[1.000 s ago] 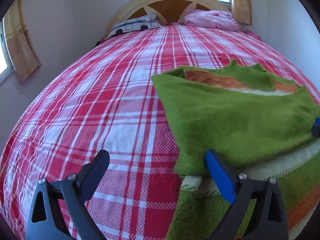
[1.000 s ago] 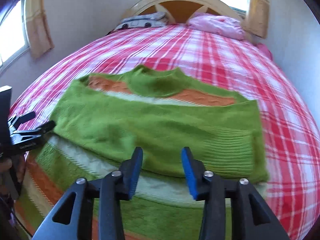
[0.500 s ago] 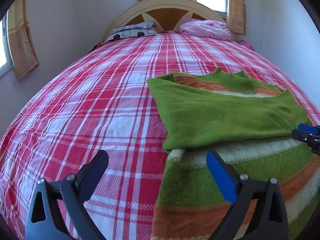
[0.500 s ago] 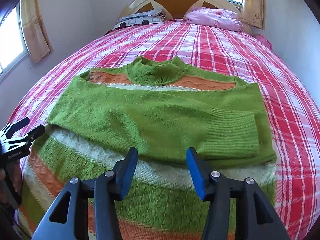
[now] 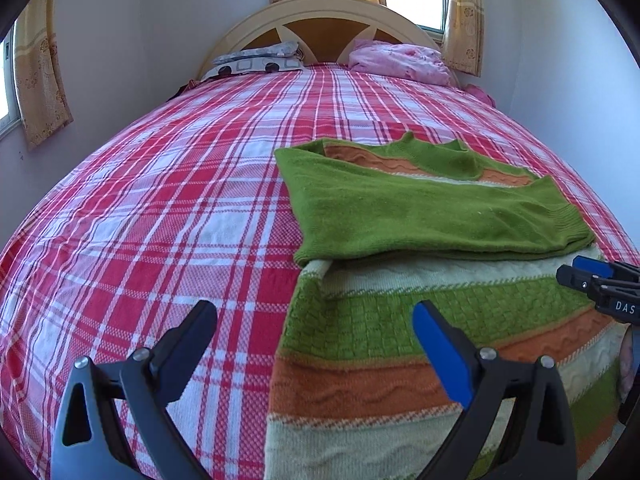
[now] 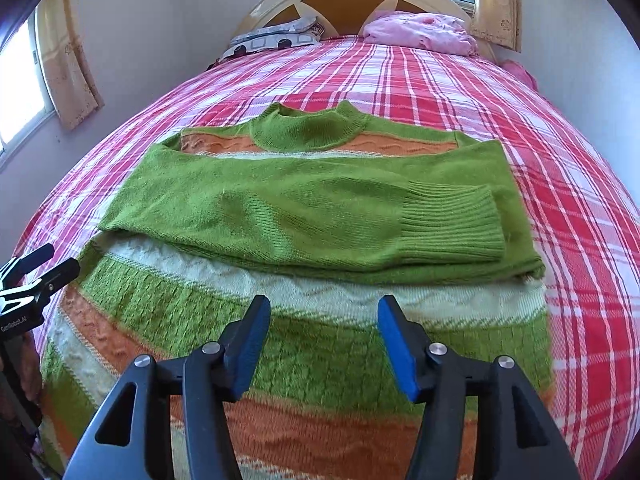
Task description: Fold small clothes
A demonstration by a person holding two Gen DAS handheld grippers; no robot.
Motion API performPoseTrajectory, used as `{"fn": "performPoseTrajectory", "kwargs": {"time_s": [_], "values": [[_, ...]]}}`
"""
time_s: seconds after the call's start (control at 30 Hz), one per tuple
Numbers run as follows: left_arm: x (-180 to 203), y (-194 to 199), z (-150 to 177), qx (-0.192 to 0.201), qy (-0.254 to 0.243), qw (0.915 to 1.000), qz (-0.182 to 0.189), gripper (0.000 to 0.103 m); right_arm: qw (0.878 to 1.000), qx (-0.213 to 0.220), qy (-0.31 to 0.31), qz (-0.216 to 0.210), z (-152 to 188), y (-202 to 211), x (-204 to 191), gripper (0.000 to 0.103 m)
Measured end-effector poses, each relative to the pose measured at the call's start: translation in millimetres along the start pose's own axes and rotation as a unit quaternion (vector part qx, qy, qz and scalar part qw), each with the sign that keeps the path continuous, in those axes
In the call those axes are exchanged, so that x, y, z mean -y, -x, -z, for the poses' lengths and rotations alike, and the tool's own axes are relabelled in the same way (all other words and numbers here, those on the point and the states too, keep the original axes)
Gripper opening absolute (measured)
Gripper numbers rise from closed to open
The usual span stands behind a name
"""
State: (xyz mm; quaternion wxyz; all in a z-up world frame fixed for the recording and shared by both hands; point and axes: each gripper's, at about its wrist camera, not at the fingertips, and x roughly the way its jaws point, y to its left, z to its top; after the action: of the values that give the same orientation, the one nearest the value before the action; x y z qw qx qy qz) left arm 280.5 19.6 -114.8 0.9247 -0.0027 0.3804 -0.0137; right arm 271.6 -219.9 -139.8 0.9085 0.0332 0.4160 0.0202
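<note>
Left gripper [image 5: 314, 334] spread wide, empty, hovering over one striped sweater's [image 5: 432, 216] left edge on the plaid bed [image 5: 180, 200]. Right gripper [image 6: 322, 330] jaws just widened, half apart, nothing between; sweater directly ahead, both sleeves folded across.

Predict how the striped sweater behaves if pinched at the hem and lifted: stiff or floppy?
Likely floppy: the sweater is soft knit, its sleeves already folded flat across the chest. Probably drapes and sags from one pinch point, so the folded sleeves may slide off. The thick cable-knit body suggests moderate weight and good grip, not slippery.
</note>
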Motion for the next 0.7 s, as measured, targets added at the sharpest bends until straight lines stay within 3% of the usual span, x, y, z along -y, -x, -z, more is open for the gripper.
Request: {"fn": "performPoseTrajectory", "kwargs": {"time_s": [0.47,0.7], "values": [[6,25,18,0.002,-0.001,1.0,0.007,0.101,1.0,0.002,-0.003,0.003,16,19,-1,0.058],[8,48,35,0.006,-0.008,0.9998,0.018,0.101,1.0,-0.005,0.01,0.002,37,40,-6,0.063]]}}
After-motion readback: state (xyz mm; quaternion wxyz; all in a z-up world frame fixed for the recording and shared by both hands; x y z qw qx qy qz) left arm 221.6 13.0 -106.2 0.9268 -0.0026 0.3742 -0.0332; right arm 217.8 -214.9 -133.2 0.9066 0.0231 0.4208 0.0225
